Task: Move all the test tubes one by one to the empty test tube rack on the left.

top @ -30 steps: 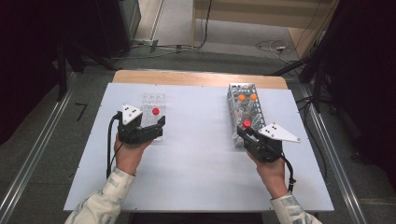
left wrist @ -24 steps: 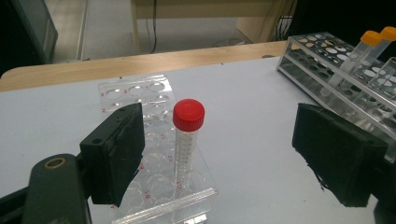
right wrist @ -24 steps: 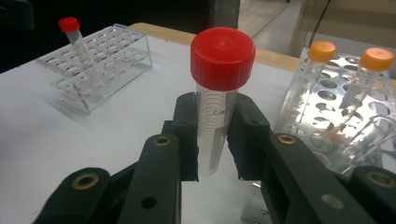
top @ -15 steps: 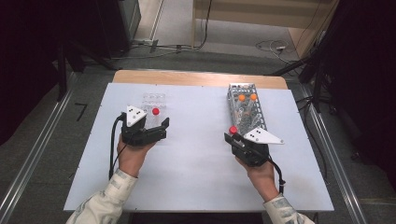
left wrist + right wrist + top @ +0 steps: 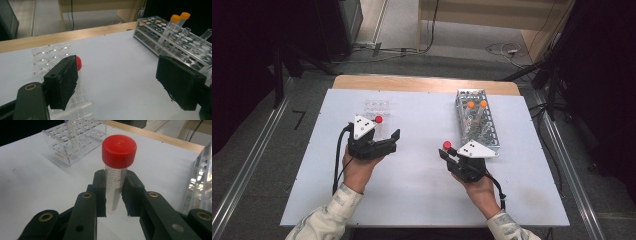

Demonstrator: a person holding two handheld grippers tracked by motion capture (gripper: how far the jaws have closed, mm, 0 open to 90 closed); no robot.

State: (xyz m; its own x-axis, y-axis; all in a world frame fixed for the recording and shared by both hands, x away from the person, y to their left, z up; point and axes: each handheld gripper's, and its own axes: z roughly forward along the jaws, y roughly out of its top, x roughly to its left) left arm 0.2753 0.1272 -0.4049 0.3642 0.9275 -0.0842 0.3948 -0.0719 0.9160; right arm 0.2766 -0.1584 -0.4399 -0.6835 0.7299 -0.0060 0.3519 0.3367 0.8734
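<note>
My right gripper (image 5: 448, 151) is shut on a clear tube with a red cap (image 5: 446, 145), held upright above the white table, left of the metal tube rack (image 5: 486, 131). The right gripper view shows both pads (image 5: 100, 186) pressing the tube (image 5: 115, 192) just under its red cap (image 5: 119, 151). My left gripper (image 5: 388, 135) stands open and holds nothing, right beside the clear plastic rack (image 5: 377, 106). A second red-capped tube (image 5: 378, 119) stands in that rack; its cap (image 5: 78, 63) peeks out behind my left jaw. Two orange-capped tubes (image 5: 476, 104) stand in the metal rack.
The white table top (image 5: 422, 200) has bare room between the two racks and toward the person. A wooden strip (image 5: 422, 84) runs along its far edge. In the left gripper view the metal rack (image 5: 160, 35) with its orange-capped tubes (image 5: 180, 17) lies to the right.
My right gripper has carried the red-capped tube left and toward the person, away from the metal rack. The left hand has stayed by the clear rack.
</note>
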